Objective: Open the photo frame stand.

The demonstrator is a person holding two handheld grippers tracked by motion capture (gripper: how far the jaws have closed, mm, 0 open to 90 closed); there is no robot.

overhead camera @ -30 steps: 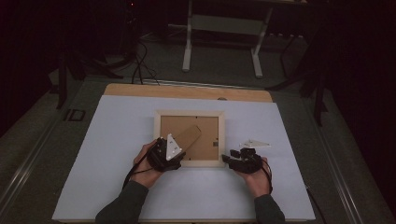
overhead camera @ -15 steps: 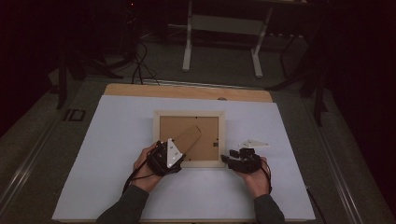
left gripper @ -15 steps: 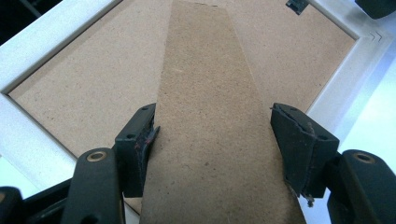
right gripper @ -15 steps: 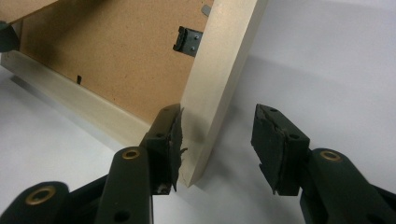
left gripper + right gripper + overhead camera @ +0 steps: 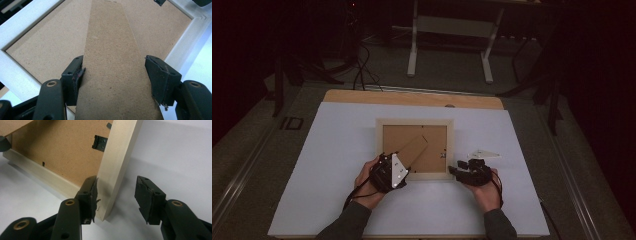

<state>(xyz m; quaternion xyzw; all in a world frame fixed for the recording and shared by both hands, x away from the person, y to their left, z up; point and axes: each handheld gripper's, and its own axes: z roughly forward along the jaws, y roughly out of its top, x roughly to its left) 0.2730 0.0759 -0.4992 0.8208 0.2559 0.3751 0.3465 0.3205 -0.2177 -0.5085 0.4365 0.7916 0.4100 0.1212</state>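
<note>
High view: I see a white table top (image 5: pixel 337 165) with a picture frame (image 5: pixel 414 123) lying face down near its middle, both my hands at the frame's near edge.
Frame: pale wood border around a brown backing board (image 5: pixel 437 145); it rests flat on the table, back side up.
Stand: the brown fold-out leg (image 5: pixel 414 149) on the backing runs slantwise toward my left gripper (image 5: pixel 398 167); in the left gripper view the leg (image 5: pixel 112 75) lies between the jaws.
Left gripper: (image 5: pixel 113 75) one jaw touches the leg's edge, the other stands just clear of it, so I read it as apart, not clamped.
Right gripper: (image 5: pixel 116 195) jaws apart, straddling the frame's near right corner (image 5: pixel 110 195); one pad is against the inner side of the wood, the other well off it. In the high view it (image 5: pixel 462 172) sits at that corner.
Small parts: black clips (image 5: pixel 100 143) on the backing's edge; a pale flat piece (image 5: pixel 484 154) lies on the table beside the frame.
Progress: I judge the work early. The backing is in place and the leg reached but not gripped; still to do is seizing the leg, steadying the frame and opening the stand or back.
</note>
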